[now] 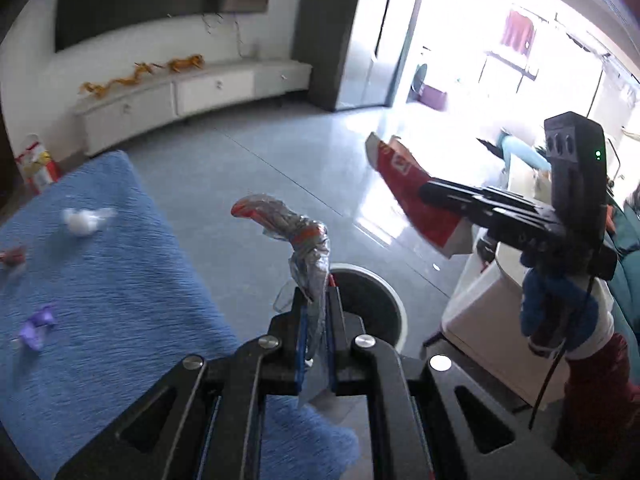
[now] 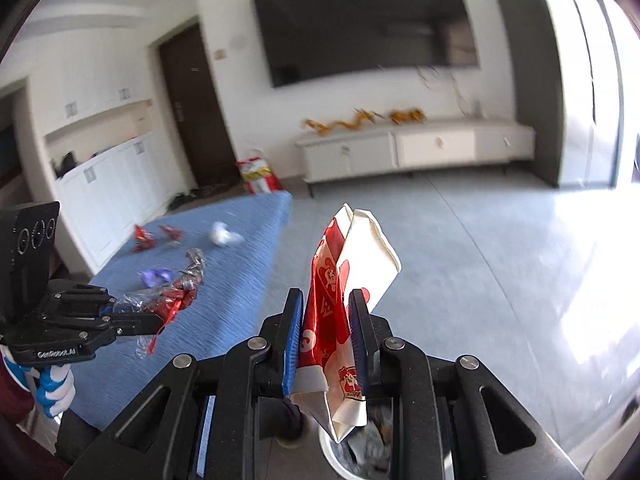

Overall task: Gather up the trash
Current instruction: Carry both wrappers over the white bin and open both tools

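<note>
My left gripper is shut on a crumpled clear and red plastic wrapper, held above the round white-rimmed trash bin on the floor. My right gripper is shut on a red and white snack bag, held over the bin, which has trash inside. In the left wrist view the right gripper holds the bag to the right. In the right wrist view the left gripper holds the wrapper at left.
The table with a blue cloth carries a white paper ball, a purple wrapper and red wrappers. A white TV cabinet stands at the far wall. A white block stands right of the bin.
</note>
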Demonstrator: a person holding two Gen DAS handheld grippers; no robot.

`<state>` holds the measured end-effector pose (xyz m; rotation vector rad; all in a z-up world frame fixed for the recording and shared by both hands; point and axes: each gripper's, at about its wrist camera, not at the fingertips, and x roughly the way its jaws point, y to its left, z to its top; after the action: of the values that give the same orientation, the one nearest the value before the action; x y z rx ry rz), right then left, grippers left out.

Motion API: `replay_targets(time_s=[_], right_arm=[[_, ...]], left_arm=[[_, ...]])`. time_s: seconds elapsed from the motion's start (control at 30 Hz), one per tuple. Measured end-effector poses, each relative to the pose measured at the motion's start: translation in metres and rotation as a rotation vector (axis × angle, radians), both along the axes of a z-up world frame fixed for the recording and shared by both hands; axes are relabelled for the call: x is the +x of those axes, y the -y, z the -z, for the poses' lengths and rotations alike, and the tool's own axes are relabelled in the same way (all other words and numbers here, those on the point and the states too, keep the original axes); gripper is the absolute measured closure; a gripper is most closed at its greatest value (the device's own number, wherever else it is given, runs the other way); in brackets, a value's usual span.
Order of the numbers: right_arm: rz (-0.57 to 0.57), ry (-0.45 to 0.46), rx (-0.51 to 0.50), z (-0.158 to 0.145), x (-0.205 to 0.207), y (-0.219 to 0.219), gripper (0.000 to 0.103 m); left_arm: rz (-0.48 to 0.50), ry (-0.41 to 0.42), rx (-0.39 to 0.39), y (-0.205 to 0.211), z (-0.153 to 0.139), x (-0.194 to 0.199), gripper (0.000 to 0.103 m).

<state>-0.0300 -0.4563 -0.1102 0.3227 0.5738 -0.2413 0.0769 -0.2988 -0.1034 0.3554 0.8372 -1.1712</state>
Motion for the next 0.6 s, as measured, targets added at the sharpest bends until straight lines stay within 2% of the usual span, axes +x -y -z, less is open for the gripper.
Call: replay_targets(time_s=[0.13, 0.33, 0.47, 0.57, 0.6], right_arm=[[0.041, -0.05, 0.072, 0.041, -0.005, 0.026, 0.08], [0.091, -0.107, 0.195, 0.102, -0.009, 0.051, 0.078], [0.143, -0.165, 0.256, 0.138, -0.006, 0.067, 0.071], [0.194, -0.213, 0.274, 0.156, -0.01, 0.079, 0.069], [0.202, -0.218, 0.279, 0.158, -0.012, 0.08, 0.067]], left_arm=[[0.043, -0.048, 0.065, 0.046, 0.031, -0.008, 0.095], [0.076, -0.128, 0.132, 0.09, 0.072, -0.006, 0.094], [0.086, -0.176, 0.158, 0.11, 0.091, -0.001, 0.094], [0.085, -0.201, 0.173, 0.12, 0.098, -0.002, 0.089], [0.087, -0.204, 0.172, 0.121, 0.099, -0.003, 0.079]])
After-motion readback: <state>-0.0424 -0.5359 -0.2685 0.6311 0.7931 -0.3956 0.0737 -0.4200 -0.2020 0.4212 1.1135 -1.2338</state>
